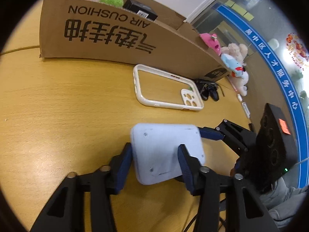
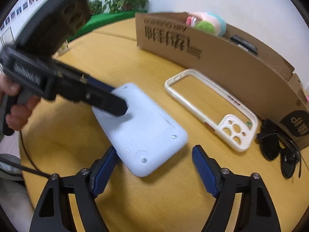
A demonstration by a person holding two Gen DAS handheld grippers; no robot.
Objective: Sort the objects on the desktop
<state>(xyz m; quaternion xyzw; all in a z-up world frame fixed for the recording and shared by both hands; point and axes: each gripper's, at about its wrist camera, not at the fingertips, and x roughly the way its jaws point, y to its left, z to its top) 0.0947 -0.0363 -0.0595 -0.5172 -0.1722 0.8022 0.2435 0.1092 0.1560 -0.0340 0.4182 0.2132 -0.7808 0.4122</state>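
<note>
We grip the pale blue device (image 1: 166, 152) with our left tool (image 1: 154, 164), above the table (image 1: 58, 100); our right tool (image 2: 154, 166) gapes empty beside it. Next, probably carry it to the far cardboard box (image 1: 108, 36).

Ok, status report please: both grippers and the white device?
Left gripper shut on white device. Right gripper open beside it. Phone case ahead.

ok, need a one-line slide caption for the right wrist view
Left gripper clamps the pale blue device while the open right gripper closes in; phone case and sunglasses wait beside the cardboard box.
</note>
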